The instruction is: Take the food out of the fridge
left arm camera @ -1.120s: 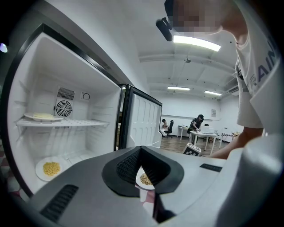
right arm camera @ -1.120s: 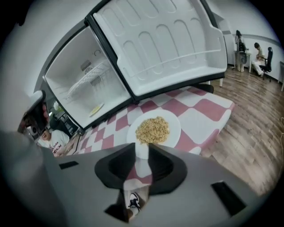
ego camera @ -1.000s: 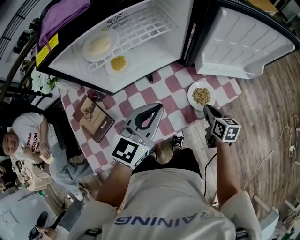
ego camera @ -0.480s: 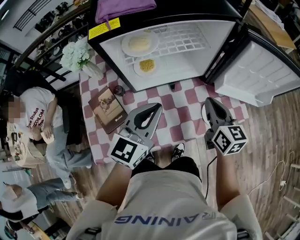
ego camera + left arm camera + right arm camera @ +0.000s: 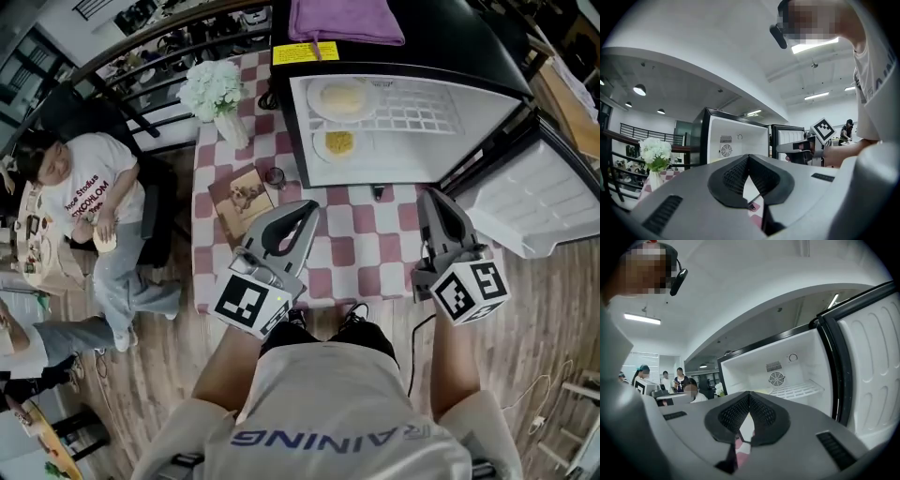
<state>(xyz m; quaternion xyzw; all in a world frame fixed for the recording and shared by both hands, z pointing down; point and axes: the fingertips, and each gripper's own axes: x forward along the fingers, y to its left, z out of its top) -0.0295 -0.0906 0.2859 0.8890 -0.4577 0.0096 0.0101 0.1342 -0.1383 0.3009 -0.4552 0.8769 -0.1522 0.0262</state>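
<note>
Two grippers face the open fridge (image 5: 412,157), both with jaws pressed together and nothing between them. The left gripper (image 5: 309,207) and the right gripper (image 5: 429,195) hover over the checked table (image 5: 364,236), just in front of the fridge's lower edge. The food lies straight ahead of the left gripper, on the left half of the fridge's wire shelf (image 5: 422,108). A small plate (image 5: 338,143) of yellow food sits close to the front edge, and a large plate (image 5: 341,97) of pale food sits deeper in behind it. The plates look nearly touching, though the steep angle leaves that unsure. Both are round, so no long axis governs the approach. The left gripper is the nearer one, while the right gripper points at the bare right half of the shelf, beside the open door (image 5: 534,202). The small plate probably comes first, with the jaws opened to pinch its near rim. The fridge's left wall stands close to the large plate, and the room to the right of both is free.
</note>
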